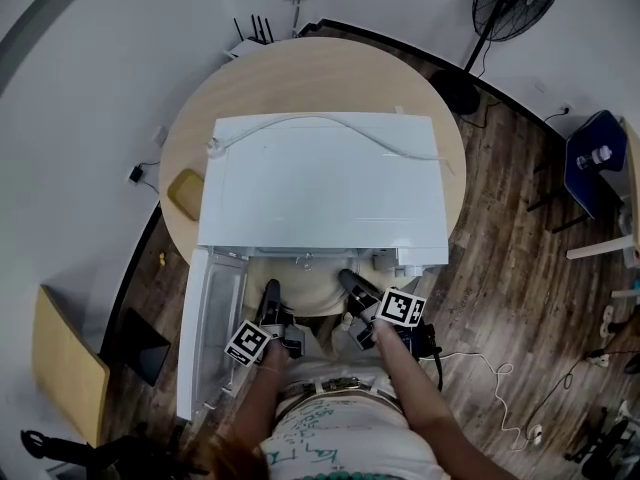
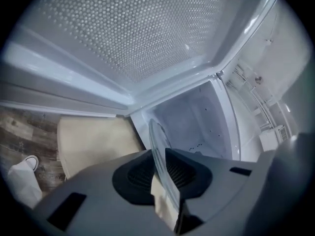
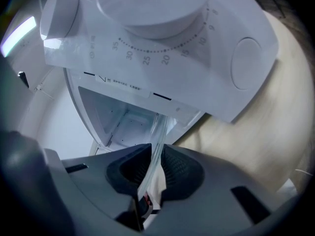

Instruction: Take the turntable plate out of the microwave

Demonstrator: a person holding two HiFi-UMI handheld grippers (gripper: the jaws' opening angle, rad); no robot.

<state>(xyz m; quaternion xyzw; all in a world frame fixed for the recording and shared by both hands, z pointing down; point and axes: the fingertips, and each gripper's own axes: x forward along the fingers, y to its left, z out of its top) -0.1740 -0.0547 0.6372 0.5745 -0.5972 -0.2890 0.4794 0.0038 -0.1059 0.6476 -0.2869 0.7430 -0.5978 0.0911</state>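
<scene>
Glass makes up the turntable plate (image 2: 158,141). We judge it stiff, fairly heavy, smooth enough to slip, and liable to chip or shatter. We therefore take it by the rim at two opposite sides and carry it level.

At the left, the left gripper (image 2: 160,175) is clamped on the rim, with a ribbed pad on each face of the glass. It points slightly below level, beside the open door (image 1: 212,308).

Between the grippers, the plate hangs at the mouth of the white microwave (image 1: 320,178), above the near edge of the round wooden table (image 1: 300,68). We cannot tell whether its far edge has cleared the cavity.

At the right, the right gripper (image 3: 156,170) is likewise closed on the opposite rim, beneath the control dial (image 3: 147,4). Both forearms are drawn in close to the body.
</scene>
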